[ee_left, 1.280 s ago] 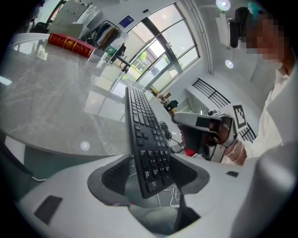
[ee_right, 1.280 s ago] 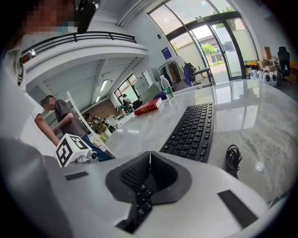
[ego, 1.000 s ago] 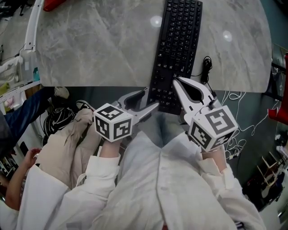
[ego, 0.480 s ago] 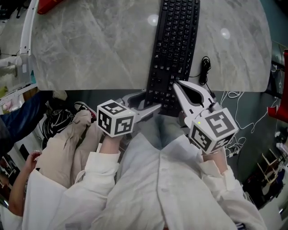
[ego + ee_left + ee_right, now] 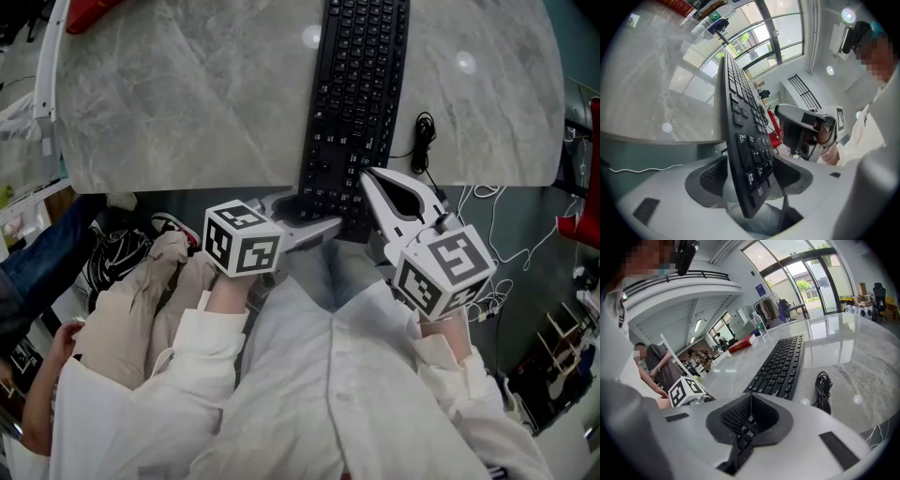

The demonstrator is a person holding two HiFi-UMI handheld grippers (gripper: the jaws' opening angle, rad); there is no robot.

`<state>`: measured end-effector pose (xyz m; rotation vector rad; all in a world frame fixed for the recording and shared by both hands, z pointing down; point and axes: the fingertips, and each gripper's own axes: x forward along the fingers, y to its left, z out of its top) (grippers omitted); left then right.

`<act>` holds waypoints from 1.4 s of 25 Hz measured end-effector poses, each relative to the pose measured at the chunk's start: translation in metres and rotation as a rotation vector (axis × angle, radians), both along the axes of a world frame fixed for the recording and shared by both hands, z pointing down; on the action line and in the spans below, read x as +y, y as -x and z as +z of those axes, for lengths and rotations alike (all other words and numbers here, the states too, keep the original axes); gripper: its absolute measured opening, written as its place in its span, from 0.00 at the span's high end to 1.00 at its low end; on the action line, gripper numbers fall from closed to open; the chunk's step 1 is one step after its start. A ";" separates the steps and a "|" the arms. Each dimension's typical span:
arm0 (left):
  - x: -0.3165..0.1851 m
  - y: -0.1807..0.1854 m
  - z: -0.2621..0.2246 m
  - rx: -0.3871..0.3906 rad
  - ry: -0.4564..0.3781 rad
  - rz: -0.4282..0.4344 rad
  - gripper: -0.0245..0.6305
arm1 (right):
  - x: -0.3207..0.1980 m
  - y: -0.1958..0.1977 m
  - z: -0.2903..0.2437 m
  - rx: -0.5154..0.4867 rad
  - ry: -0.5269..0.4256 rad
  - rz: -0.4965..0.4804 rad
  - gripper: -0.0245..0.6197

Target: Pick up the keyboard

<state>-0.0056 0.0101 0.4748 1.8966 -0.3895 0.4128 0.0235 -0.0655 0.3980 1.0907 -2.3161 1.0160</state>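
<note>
**Right gripper**: jaws together, clamped on the near right corner of the keyboard. In the right gripper view a few keys show pinched between its ribbed dark pads.

**Left gripper**: jaws apart. In the left gripper view the keyboard's near end stands edge-on between the pads, close to both, with no clear squeeze. It sits lower centre in the head view, at the keyboard's near left corner.

**Marker cubes:** the left one and the right one ride behind the jaws, low in the frame above white sleeves.

**Long black full-size keyboard**: lies flat, running from top centre down the frame. Its near end overhangs the table's near edge, and both grippers are there.

**Grey-veined pale marble tabletop**: fills the upper half of the head view and is bare on the keyboard's left.

**Coiled black cable**: lies on the marble just right of the keyboard, near the right gripper's jaws and apart from them.

**Red object**: top left corner, well apart from the keyboard.

**White slanted post**: left edge, beside the table.

**Seated person's beige trousers**: lower left, below the table edge.

**Loose white cords**: on the dark floor at right centre.
</note>
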 end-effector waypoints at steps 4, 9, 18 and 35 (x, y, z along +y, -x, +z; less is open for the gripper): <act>-0.001 -0.009 -0.001 0.037 0.015 0.013 0.51 | 0.003 -0.003 0.003 -0.002 0.006 0.017 0.92; 0.003 -0.016 -0.001 0.051 0.018 0.049 0.51 | 0.003 -0.007 0.004 0.003 0.010 0.038 0.92; -0.004 -0.023 -0.004 0.109 0.047 0.020 0.53 | 0.006 -0.014 0.007 0.015 0.013 0.059 0.92; -0.005 -0.023 -0.014 0.193 0.119 -0.011 0.75 | 0.001 -0.025 0.003 0.000 -0.007 0.075 0.92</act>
